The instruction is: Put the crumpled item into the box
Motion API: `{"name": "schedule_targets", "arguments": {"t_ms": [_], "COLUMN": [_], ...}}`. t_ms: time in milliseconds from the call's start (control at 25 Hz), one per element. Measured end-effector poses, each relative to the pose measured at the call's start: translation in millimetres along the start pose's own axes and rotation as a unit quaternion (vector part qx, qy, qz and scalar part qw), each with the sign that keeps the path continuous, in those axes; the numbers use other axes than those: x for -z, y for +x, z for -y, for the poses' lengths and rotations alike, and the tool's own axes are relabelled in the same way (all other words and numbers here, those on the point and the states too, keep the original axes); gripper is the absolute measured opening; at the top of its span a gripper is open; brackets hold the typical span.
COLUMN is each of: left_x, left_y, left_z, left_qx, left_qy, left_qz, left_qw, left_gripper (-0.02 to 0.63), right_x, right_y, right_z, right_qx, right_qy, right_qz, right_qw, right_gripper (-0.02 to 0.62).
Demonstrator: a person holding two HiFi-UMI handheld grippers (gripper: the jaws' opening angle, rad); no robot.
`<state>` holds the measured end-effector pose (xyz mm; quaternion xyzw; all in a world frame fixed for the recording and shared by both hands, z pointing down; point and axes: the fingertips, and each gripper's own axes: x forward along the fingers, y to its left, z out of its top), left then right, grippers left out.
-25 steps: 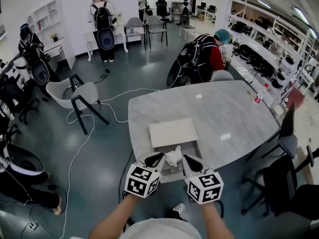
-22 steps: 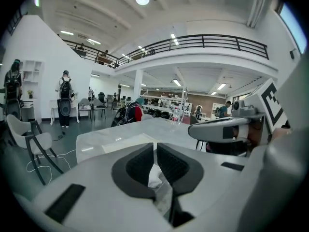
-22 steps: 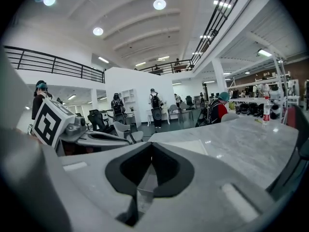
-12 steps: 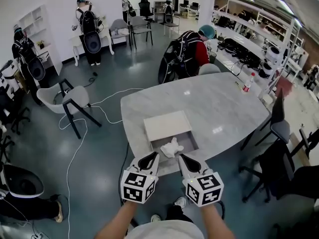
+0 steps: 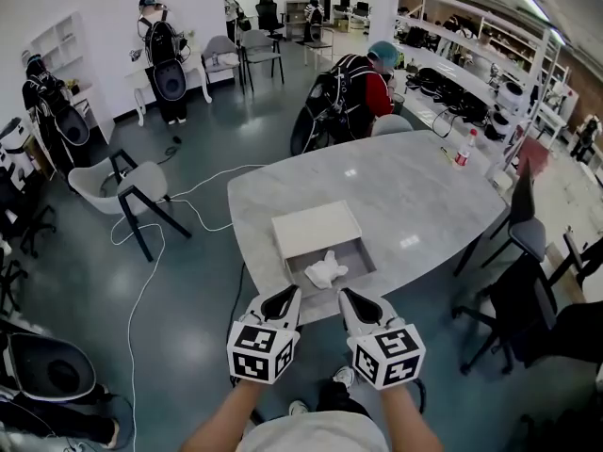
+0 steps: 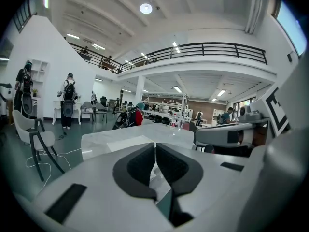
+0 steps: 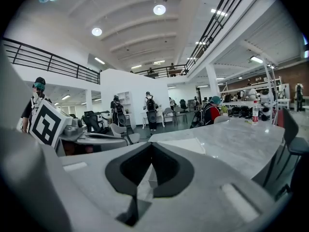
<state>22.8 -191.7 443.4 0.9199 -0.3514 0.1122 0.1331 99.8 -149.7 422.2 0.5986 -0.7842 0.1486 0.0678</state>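
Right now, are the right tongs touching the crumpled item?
Apart. Head view shows the right tongs shut, short of the crumpled item lying in the box.

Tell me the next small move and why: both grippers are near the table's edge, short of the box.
I would probably just hold both off: the crumpled wad already lies inside the open box, and the left gripper and right gripper sit short of it with jaws together, gripping nothing. The job looks done as it stands.
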Motion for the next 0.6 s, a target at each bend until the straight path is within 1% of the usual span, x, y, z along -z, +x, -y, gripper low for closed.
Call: {"name": "schedule_targets", "arguments": {"t_ms": [600], "left_x": [2.1], "left_y": [1.8], "left_z": [7.4], "left_qx": [0.006], "left_qy": [0.004], "left_qz": [-0.007], "left_qw": [0.9999], "left_gripper": [0.017], "right_x": [0.0], "right_y": [-1.0], "right_z": [-0.4], "right_qx": [-0.001], "right_qy": [-0.005], "right_qz": [-0.004], "right_qw": [1.000], "right_gripper": [0.005]}}
